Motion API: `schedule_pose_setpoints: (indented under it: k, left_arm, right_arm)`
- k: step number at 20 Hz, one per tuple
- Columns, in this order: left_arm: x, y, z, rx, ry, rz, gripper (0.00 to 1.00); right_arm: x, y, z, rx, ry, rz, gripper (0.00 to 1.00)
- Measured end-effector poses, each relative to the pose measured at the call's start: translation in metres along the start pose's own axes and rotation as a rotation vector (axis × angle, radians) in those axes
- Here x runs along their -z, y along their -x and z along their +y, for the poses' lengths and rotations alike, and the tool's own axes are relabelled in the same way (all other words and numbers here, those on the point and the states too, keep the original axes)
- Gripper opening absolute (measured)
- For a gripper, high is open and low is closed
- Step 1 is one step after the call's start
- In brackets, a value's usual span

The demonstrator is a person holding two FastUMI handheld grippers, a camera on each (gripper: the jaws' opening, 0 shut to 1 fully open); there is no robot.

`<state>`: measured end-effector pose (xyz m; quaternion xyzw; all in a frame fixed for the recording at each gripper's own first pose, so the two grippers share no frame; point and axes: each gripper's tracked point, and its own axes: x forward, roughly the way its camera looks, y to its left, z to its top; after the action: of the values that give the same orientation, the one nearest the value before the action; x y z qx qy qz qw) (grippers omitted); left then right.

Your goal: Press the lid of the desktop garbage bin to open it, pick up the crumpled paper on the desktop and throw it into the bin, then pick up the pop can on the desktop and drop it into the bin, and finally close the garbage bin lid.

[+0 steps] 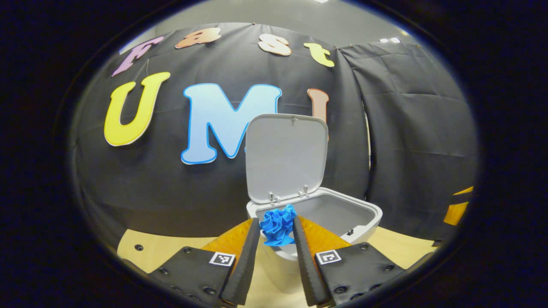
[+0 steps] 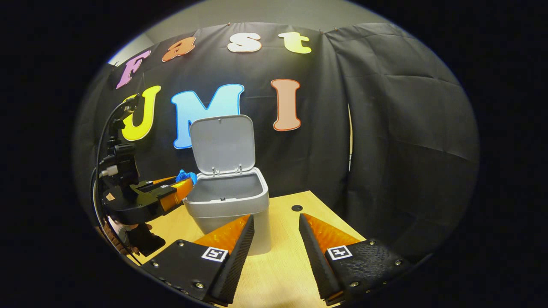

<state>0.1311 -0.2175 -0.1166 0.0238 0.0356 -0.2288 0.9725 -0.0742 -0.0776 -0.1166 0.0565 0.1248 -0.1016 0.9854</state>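
Desk (image 2: 287, 256), pale wood: bin (image 2: 229, 205) stood w/ lid (image 2: 222, 143) raised upright. Crumpled paper (image 1: 278, 224), blue, is pinched betw. left gripper (image 1: 277, 233) fingers at bin's rim. Right gripper (image 2: 276, 233) is held wide apart, nothing gripped, nr bin.

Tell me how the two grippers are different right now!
The left gripper is shut on the blue crumpled paper; the right gripper is open and holds nothing. The left sits at the bin's rim; the right hangs back over the table. Both face the open bin.
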Motion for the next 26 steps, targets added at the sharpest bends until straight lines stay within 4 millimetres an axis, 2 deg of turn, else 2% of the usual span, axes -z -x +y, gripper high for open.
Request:
schedule_pose_setpoints:
  k: [2,5,6,7,8,9,10,11,12,13,14,15,19,23,26]
  left_arm:
    - [0.0,-0.006,-0.007,0.009,-0.015,0.004,0.54]
    - [-0.005,-0.007,-0.013,0.028,-0.023,-0.006,0.83]
    - [-0.006,-0.007,-0.013,0.029,-0.025,-0.007,0.83]
    - [-0.007,-0.006,-0.013,0.028,-0.023,-0.008,0.87]
    - [-0.008,-0.005,-0.013,0.028,-0.021,-0.011,0.82]
    - [-0.009,-0.003,-0.012,0.024,-0.02,-0.012,0.82]
    - [-0.011,-0.002,-0.009,0.019,-0.022,-0.015,0.87]
    - [-0.014,0.001,-0.005,0.012,-0.026,-0.017,0.82]
    - [-0.016,0.004,-0.001,0.006,-0.029,-0.018,0.87]
    - [-0.017,0.007,0.003,-0.003,-0.032,-0.019,0.82]
    - [-0.018,0.01,0.009,-0.014,-0.033,-0.021,0.82]
    - [-0.02,0.015,0.015,-0.027,-0.033,-0.022,0.87]
    - [-0.022,0.043,0.053,-0.109,-0.006,-0.025,0.87]
    - [-0.015,0.083,0.104,-0.222,0.003,-0.015,0.87]
    - [-0.011,0.121,0.144,-0.313,0.01,-0.008,0.87]
  right_arm:
    - [0.003,0.0,-0.004,0.011,-0.01,0.004,0.7]
    - [0.004,0.0,-0.006,0.02,-0.015,0.005,0.7]
    - [0.004,0.0,-0.007,0.021,-0.017,0.004,0.7]
    - [0.005,0.0,-0.006,0.02,-0.021,0.004,0.7]
    - [0.006,-0.001,-0.005,0.017,-0.023,0.007,0.7]
    - [0.007,-0.001,-0.003,0.012,-0.026,0.01,0.7]
    - [0.007,-0.002,0.0,0.005,-0.028,0.012,0.7]
    - [0.009,-0.002,0.003,-0.005,-0.029,0.015,0.7]
    - [0.01,-0.003,0.007,-0.018,-0.029,0.019,0.7]
    - [0.012,-0.004,0.012,-0.032,-0.028,0.022,0.7]
    - [0.012,-0.004,0.018,-0.049,-0.025,0.025,0.7]
    - [0.015,-0.005,0.024,-0.066,-0.022,0.027,0.7]
    - [0.027,-0.009,0.058,-0.161,-0.007,0.05,0.7]
    - [0.049,-0.01,0.1,-0.282,0.034,0.1,0.7]
    - [0.073,-0.011,0.13,-0.364,0.079,0.144,0.78]
